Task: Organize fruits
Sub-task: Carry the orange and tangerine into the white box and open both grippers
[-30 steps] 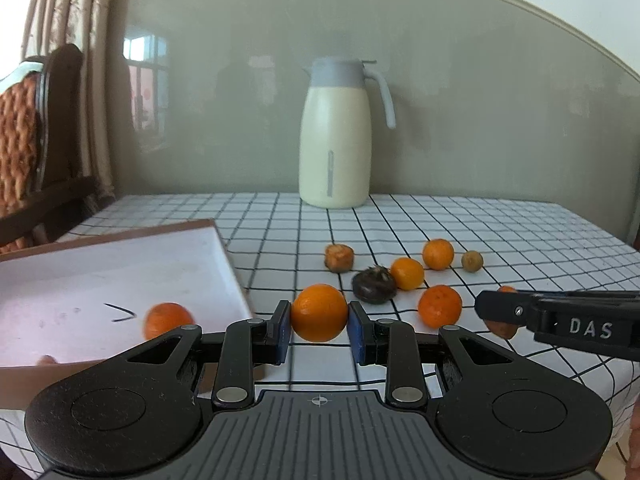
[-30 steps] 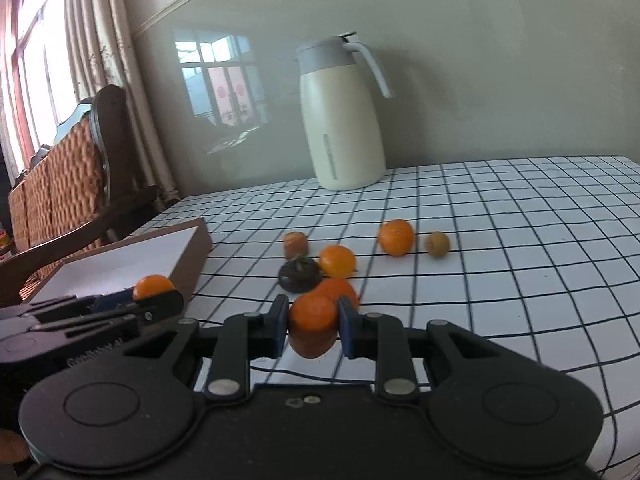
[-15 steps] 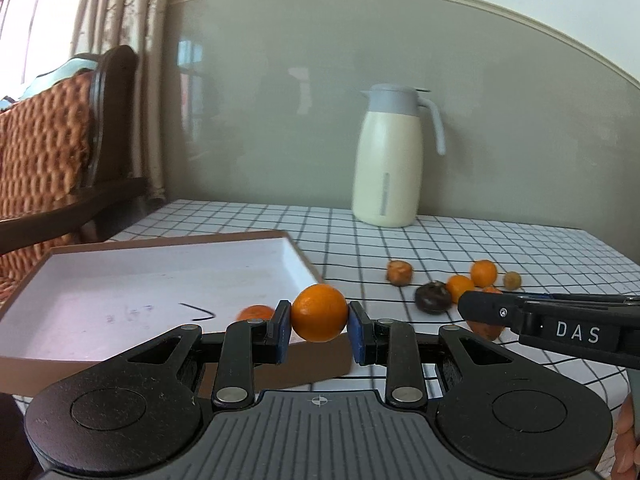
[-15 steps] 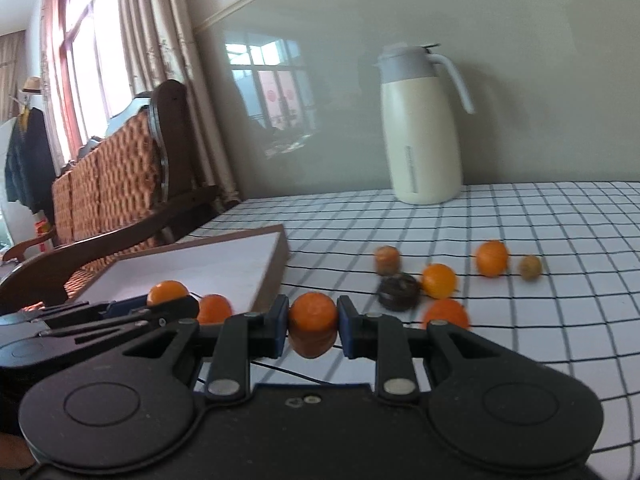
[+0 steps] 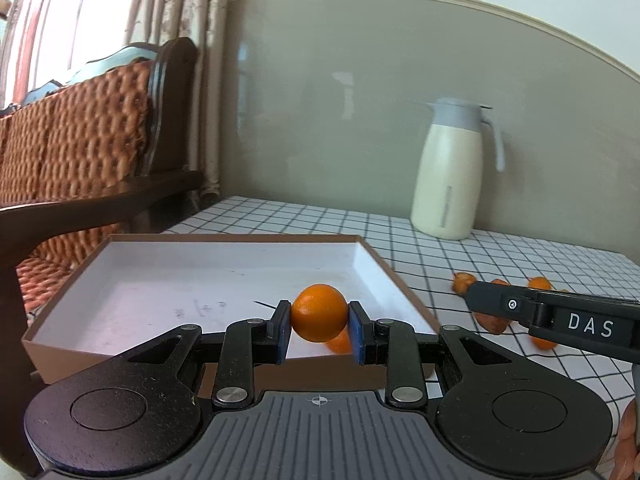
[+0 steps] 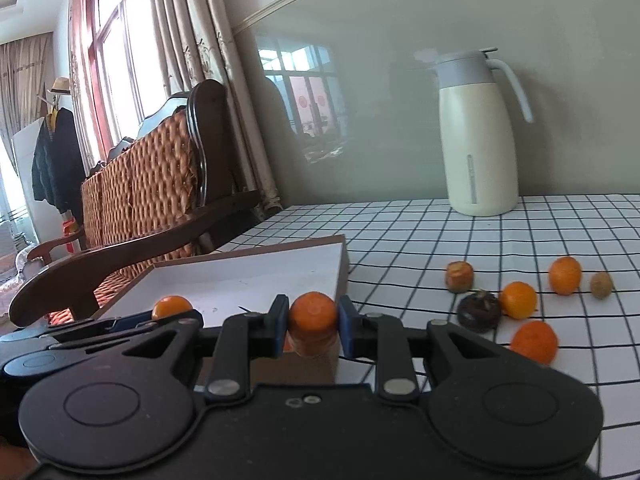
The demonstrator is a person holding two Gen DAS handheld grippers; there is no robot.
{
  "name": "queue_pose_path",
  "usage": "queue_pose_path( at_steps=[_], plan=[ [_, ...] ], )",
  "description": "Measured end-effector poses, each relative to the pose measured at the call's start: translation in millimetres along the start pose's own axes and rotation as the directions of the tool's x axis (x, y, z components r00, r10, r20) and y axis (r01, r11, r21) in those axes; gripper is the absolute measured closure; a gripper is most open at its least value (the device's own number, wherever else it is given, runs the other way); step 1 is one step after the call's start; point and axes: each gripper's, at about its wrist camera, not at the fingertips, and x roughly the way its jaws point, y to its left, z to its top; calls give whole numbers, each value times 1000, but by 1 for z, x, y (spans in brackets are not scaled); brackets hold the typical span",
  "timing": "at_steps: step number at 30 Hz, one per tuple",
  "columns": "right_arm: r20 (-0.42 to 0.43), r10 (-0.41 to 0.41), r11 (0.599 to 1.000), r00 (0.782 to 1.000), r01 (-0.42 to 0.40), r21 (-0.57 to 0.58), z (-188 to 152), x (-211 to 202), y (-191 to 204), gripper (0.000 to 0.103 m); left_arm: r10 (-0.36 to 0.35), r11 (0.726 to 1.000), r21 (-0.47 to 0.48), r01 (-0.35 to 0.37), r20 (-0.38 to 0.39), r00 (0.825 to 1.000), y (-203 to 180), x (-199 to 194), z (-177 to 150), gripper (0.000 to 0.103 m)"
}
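Progress early: I see both grippers, left gripper (image 5: 319, 332) and right gripper (image 6: 313, 330), each clamped on an orange, left's orange (image 5: 319, 312) and right's orange (image 6: 313, 318); one fruit (image 5: 340, 342) lies boxed beyond the left jaws, six (image 6: 519, 300) loose right of the right jaws.

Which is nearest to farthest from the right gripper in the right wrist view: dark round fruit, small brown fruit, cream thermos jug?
From the right gripper, which is shut on an orange:
1. Dark round fruit, just right of the fingers on the checked cloth.
2. Small brown fruit, farther right, beyond the loose oranges.
3. Cream thermos jug, at the back by the wall.
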Motion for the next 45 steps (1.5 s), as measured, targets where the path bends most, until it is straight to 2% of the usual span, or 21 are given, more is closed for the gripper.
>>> queue_pose_path(
  at_steps=[12, 26, 37, 45],
  plan=[
    [25, 25, 1000, 999, -25, -3, 8, 26, 17, 86, 104, 993, -62, -103, 11, 994, 39, 5, -1, 73],
    [24, 10, 1000, 1000, -10, -23, 10, 58, 29, 86, 263, 953, -153, -260, -4, 965, 90, 17, 1, 73],
    [-14, 18, 999, 1000, -19, -30, 10, 79, 37, 85, 311, 935, -168, -312, -35, 950, 106, 29, 1, 73],
    [-42, -11, 999, 999, 9, -46, 7, 93, 39, 85, 329, 926, -183, -331, -43, 943, 114, 34, 3, 73]
  ],
)
